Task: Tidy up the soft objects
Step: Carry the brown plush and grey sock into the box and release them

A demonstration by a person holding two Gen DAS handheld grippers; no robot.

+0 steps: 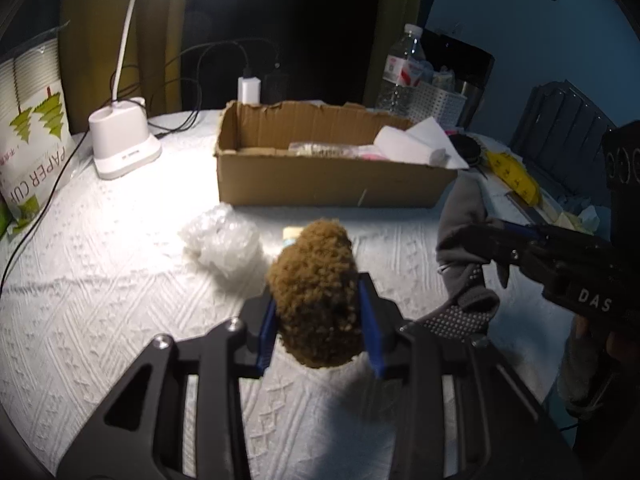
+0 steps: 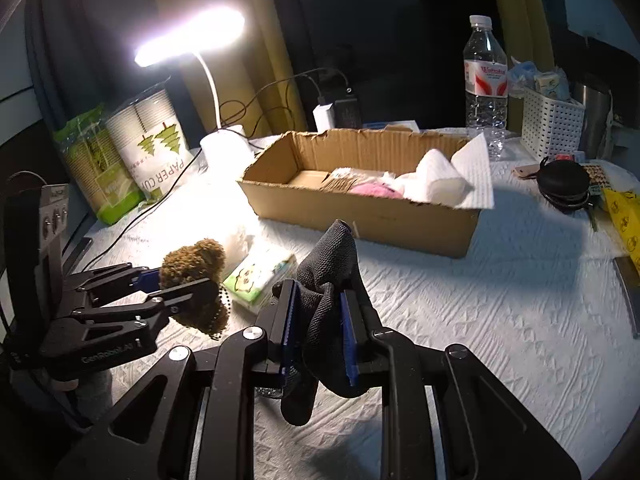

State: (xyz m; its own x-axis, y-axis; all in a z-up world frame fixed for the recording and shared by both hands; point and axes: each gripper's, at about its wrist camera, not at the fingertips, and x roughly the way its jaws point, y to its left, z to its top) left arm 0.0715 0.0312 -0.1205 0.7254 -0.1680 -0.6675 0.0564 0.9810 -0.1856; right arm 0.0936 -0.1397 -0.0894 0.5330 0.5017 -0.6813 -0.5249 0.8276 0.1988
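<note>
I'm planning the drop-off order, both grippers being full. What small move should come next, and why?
Probably carry the left gripper forward over the cardboard box and let go there. It is shut on the brown plush toy, held above the table, and the box's near end looks free. The right gripper, shut on the grey glove, can follow.

Paper-cup pack (image 1: 34, 136) cut off at left edge (lettering partly hidden).

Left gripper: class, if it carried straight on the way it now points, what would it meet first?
The left gripper, shut on the brown plush toy, points toward the cardboard box. A tissue packet lies just ahead on the table; if the gripper passes above it, probably the box's near wall.
</note>
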